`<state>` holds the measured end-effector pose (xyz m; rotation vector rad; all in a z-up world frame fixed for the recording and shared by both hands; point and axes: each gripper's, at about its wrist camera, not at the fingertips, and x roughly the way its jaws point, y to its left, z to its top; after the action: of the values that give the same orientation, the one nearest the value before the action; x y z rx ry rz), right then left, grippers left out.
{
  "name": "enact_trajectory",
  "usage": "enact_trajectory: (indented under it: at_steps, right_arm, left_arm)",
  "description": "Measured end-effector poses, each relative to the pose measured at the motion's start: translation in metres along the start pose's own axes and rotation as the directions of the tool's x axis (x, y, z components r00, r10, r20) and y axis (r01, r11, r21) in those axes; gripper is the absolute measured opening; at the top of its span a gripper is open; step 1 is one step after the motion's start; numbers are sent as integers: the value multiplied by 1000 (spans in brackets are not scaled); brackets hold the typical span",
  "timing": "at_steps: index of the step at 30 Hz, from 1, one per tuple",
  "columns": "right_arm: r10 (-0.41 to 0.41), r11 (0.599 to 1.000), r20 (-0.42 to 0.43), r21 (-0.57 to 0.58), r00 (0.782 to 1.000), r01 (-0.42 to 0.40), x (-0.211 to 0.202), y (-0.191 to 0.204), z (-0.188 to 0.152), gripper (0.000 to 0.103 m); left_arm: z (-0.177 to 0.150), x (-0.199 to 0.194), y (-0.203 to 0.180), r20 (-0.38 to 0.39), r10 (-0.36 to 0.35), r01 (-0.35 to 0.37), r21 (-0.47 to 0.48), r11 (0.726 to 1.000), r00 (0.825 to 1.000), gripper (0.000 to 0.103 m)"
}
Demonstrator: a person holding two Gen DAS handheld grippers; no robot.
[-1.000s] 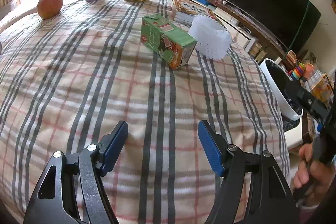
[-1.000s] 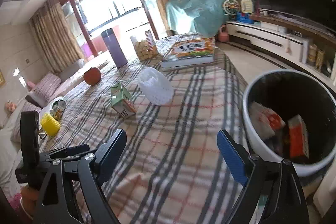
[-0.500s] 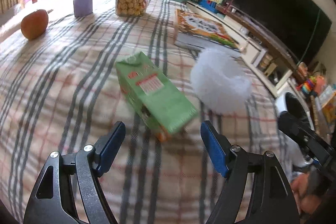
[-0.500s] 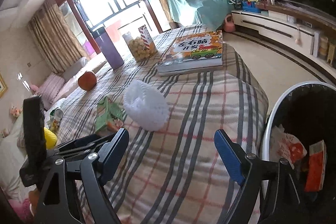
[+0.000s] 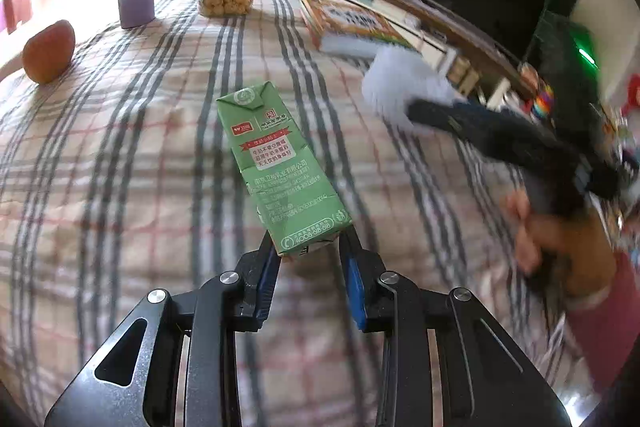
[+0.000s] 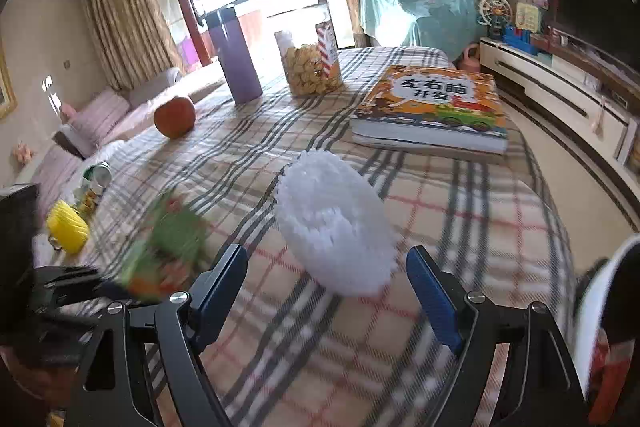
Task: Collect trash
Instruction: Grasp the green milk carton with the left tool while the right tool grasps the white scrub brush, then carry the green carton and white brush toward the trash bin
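- The green milk carton (image 5: 280,171) lies on its side on the plaid tablecloth (image 5: 120,187), its near end pinched between the blue pads (image 5: 267,277) of the left gripper (image 5: 310,251)
- In the right wrist view that carton (image 6: 172,239) is a green blur at 9 o'clock of the frame, in front of the dark left gripper
- The right gripper (image 6: 326,291) is spread wide, holding nothing, with the white foam fruit net (image 6: 334,227) just beyond its fingers at 12 o'clock
- The bin (image 6: 612,307), white-rimmed and dark inside, sits at 3 o'clock of the right gripper, off the table edge
- Farther off stand a book (image 6: 432,107) at 1 o'clock, a snack jar (image 6: 312,67), a purple bottle (image 6: 236,59) and an orange fruit (image 6: 175,117) at 11 o'clock
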<state>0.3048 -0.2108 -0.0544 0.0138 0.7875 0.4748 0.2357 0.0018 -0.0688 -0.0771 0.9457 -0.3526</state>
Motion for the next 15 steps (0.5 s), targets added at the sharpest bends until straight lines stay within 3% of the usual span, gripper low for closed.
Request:
enact_trajectory:
  at_steps: [1,3,8,9,11,15]
  right_arm:
    - [-7,1000,-12,0,1000,7,6,0,1,60]
    - [-15,999,-57,27,998,17,15,-4,0,34]
    - [-3,993,-33,118,999,7,-11,-4,-12,27]
    - [6,990,-24,140,1000,-3,-19,-3,-17,27]
    - [13,981,-5,196,1000,-12,-37,-2,-30,27]
    - [8,955,19,298,1000,-13,-56,-2,-61,27]
  left_arm:
    - [-4,-2,2,-10,-4,4,12,1000,1000,29]
    - [-9,-5,6,-23,-4,5,24,1000,1000,29]
    - [-18,-13,6,32,93,-93,-13,996,995,33]
    - [-19,-14,6,41,105,-104,-22,994,994,37]
    - [-23,-17,4,79,158,-152,-68,986,984,63]
    - [-24,-20,5,122,172,-154,-146,977,978,70]
